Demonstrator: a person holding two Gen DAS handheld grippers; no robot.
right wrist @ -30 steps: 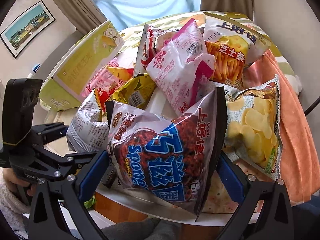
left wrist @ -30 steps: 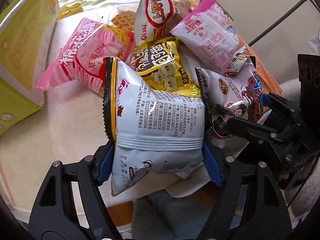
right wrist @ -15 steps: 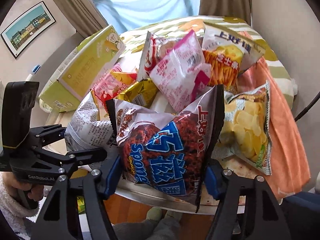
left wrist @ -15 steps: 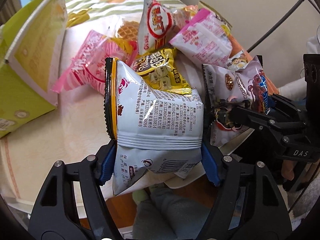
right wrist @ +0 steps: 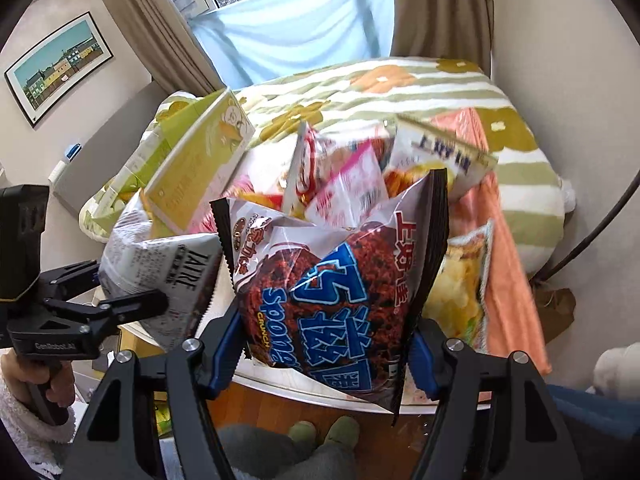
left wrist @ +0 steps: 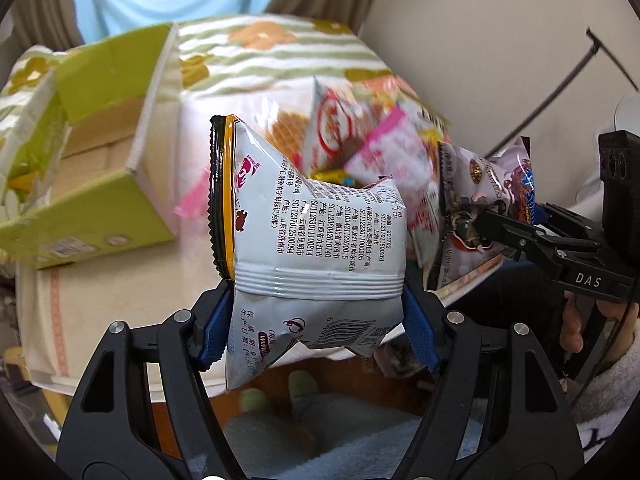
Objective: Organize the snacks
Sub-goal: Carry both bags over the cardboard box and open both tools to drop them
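**Snacks — one bag gripped in each gripper, both clear of the pile**

Snacks lie in a blurred heap (right wrist: 344, 176) on the table (left wrist: 100, 312), toward its right side. Two bags are off it.

Left gripper (left wrist: 318, 320): jaws are clamped on a silver-white bag (left wrist: 308, 248), printed back facing the camera, blue pads pressing into both sides near its lower seam. The bag stands upright, black-and-orange edge on the left.

Right gripper (right wrist: 324, 344): jaws are clamped on a brown chocolate "Sponge Crunch" bag (right wrist: 336, 280), pads against both lower edges, front label visible and tilted.

Each gripper appears in the other's view, held by a hand in a fluffy white sleeve (right wrist: 24, 424).

An open green cardboard box (left wrist: 92, 184) sits on the table's left part — flaps up, interior partly visible. A yellow potato-chip bag (right wrist: 464, 288) lies at the right edge, beside an orange cloth (right wrist: 508, 288).
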